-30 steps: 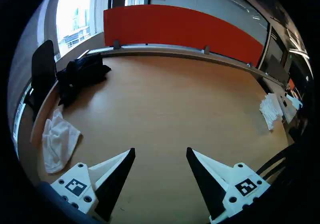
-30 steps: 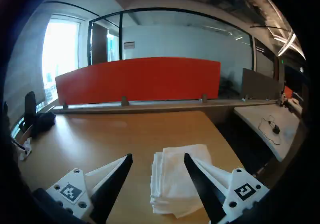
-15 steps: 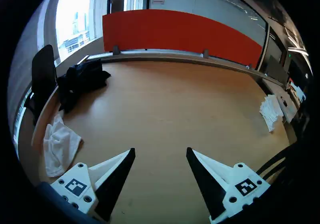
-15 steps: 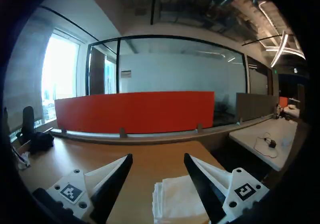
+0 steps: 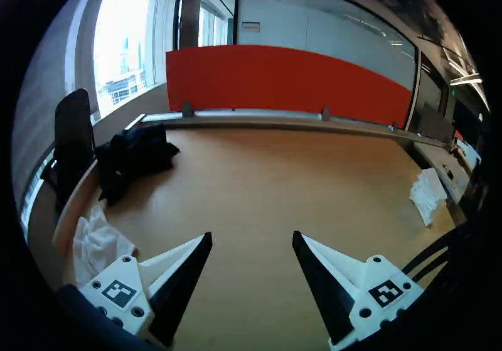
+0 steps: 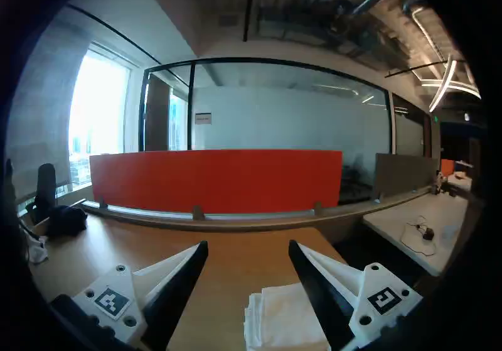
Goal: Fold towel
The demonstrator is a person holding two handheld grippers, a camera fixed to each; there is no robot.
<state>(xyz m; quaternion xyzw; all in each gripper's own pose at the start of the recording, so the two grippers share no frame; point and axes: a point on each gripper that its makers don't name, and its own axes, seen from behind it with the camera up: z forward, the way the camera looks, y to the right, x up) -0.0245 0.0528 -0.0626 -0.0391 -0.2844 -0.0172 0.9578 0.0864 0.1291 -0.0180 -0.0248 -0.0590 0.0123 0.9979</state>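
Loosely crumpled white towel [image 5: 94,248] at desk [image 5: 263,175] edge — left gripper [image 5: 251,233], right gripper [image 6: 248,243] fingers [image 6: 179,282] wide, empty.

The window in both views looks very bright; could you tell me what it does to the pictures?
Left gripper view: window mostly overexposed, the desk paler toward it. Right gripper view: window blown to white, ceiling light strip glaring.

Wooden worktop [image 5: 263,175] ahead of the left tongs [image 5: 251,233]; red divider [image 5: 288,78] beyond; bright window [image 5: 122,62] and black chair [image 5: 72,131] to their left.
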